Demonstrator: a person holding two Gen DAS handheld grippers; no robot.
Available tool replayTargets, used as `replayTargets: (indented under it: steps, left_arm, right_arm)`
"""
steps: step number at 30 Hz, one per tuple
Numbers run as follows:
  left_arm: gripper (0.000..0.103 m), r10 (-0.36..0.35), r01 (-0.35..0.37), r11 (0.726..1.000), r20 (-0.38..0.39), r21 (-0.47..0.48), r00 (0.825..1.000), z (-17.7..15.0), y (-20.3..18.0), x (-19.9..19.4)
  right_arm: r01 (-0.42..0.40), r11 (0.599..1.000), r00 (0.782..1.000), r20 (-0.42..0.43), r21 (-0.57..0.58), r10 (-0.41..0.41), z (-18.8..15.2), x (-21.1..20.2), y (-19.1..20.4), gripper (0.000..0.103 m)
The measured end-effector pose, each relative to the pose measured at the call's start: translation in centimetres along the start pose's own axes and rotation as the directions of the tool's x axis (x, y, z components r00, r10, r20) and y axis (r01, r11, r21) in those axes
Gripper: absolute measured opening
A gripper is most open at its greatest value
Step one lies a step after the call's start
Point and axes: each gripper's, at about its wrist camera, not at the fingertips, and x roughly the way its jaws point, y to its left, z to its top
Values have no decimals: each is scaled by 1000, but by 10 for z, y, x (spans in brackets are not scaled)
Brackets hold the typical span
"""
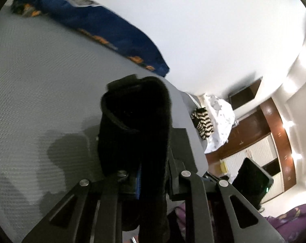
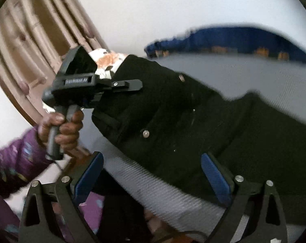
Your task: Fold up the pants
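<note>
step: lifting waistband end to fold | black fabric pants (image 2: 173, 109) on grey textured mattress (image 2: 173, 198) | left gripper (image 2: 120, 85) clamped on pants | right gripper (image 2: 153, 180) jaws apart, empty, near mattress edge | next: right grip other corner

- A home, most likely a bedroom: a wide grey textured mattress (image 1: 41, 81) fills the left of the left wrist view.
- Along its far edge, upper left, lies a blue patterned cloth (image 1: 104, 28) against a plain white wall (image 1: 213, 30).
- At the right of that view stand brown and white wardrobe doors (image 1: 264, 141), with a heap of white bedding (image 1: 219, 117) and a black-and-white striped cloth (image 1: 202, 123) before them.
- In the right wrist view, pinkish-brown curtains (image 2: 31, 40) hang at upper left.
</note>
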Motion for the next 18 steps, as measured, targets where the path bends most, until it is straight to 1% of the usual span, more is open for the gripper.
replayTargets:
  steps: [1,3,7,8,10,12,14,17,18]
  left_arm:
    - [19,4,-4,1000,-14,26,1000,1,-16,5]
    - [19,12,-10,998,-38,54,999,4,-37,19]
    - [19,36,-26,996,-109,87,993,6,-72,52]
    - [19,37,-27,996,-122,87,992,6,-77,57]
    - [19,46,-31,995,-151,99,987,6,-91,71]
    - [19,64,-40,991,-189,128,980,7,-107,90]
    - [19,69,-40,991,-235,127,970,5,-116,105]
    - [19,87,-52,991,-285,126,955,2,-124,118]
    - [19,94,-61,991,-290,122,953,3,-125,119]
  right_arm:
    - [25,999,999,23,-40,-24,-2,-6,5,97]
    - [64,994,997,53,-85,-60,-6,-13,9,101]
    - [104,989,990,106,-106,-93,-10,-21,14,103]
    - [127,986,986,125,-105,-114,-11,-22,15,103]
    - [202,975,969,164,-96,-185,-14,-23,19,103]
    - [259,963,952,189,-78,-241,-14,-18,21,103]
    - [308,951,935,200,-42,-294,-13,-14,18,103]
    - [337,942,919,221,-10,-326,-11,-7,11,103]
    - [326,945,922,223,-7,-316,-11,-7,8,99]
